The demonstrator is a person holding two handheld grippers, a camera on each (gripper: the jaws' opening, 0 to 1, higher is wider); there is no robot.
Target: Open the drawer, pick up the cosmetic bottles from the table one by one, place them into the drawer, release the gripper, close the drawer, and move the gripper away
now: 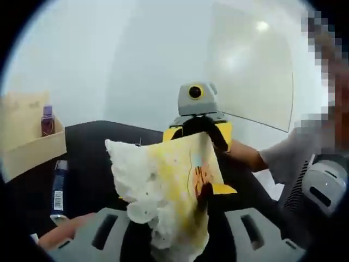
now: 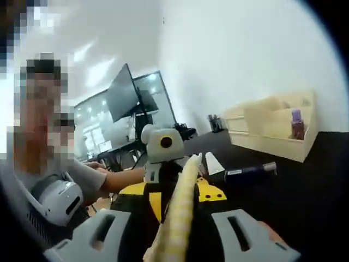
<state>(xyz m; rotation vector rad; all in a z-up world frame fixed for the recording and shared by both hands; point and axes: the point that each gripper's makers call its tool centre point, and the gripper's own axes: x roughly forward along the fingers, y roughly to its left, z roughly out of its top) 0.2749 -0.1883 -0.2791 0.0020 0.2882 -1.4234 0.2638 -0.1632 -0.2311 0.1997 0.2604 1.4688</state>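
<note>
While both grippers' jaws clamp a crumpled, yellow-stained cloth, a slim dark bottle lies nearby.

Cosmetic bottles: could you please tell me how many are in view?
2: a purple-capped bottle standing in the wooden organizer, and a dark tube lying on the black table. Others may be hidden.
</note>
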